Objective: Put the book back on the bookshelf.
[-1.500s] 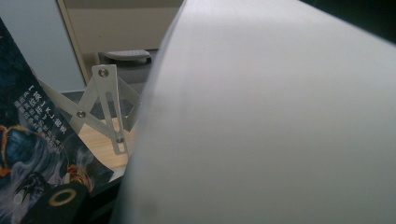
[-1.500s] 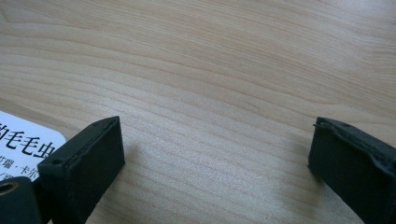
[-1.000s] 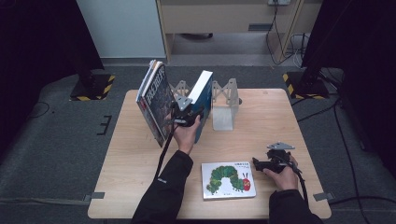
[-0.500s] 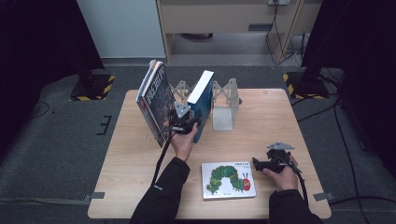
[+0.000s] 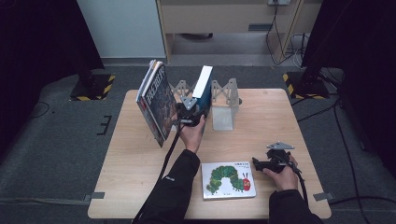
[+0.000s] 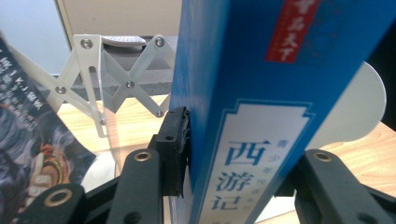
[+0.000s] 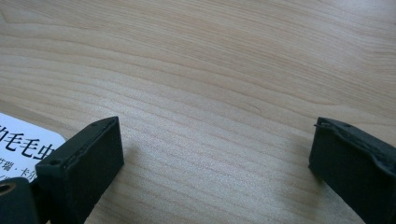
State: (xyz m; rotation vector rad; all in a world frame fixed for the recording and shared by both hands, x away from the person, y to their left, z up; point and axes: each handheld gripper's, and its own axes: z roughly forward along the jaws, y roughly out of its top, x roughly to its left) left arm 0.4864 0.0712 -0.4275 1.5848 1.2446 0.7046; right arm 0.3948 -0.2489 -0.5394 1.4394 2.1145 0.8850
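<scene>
1. Desk [image 5: 140, 186]: pale wood top, seen from above, standing on grey carpet.
2. Left gripper [image 5: 191, 112]: held in the person's left hand near the middle of the back half of the desk. Its jaws have just been closing, and they are clamped on the blue book; in the left gripper view one black pad [image 6: 175, 149] presses flat on the cover beside the spine.
3. Blue book [image 5: 201, 91]: upright with a slight tilt, white page edge facing up, towards the desk's back edge. Its spine, with white label and blue characters, shows in the left gripper view [image 6: 261, 116].
4. White rack [image 5: 223, 105]: scissor-lattice book stand near the middle of the back edge. The blue book stands in it, a white divider just to its right.
5. Dark book [image 5: 156, 105]: large, dark illustrated cover, leaning at the left end of the rack, just beside the left gripper. Whether they touch cannot be told.
6. Caterpillar book [image 5: 229, 179]: white cover with a green caterpillar, lying flat near the front edge, right of centre.
7. Right gripper [image 5: 257, 163]: in the right hand near the front right corner, jaws spread wide over bare wood, nothing between them. It sits just right of the caterpillar book, whose corner [image 7: 23, 140] lies beside one jaw.
</scene>
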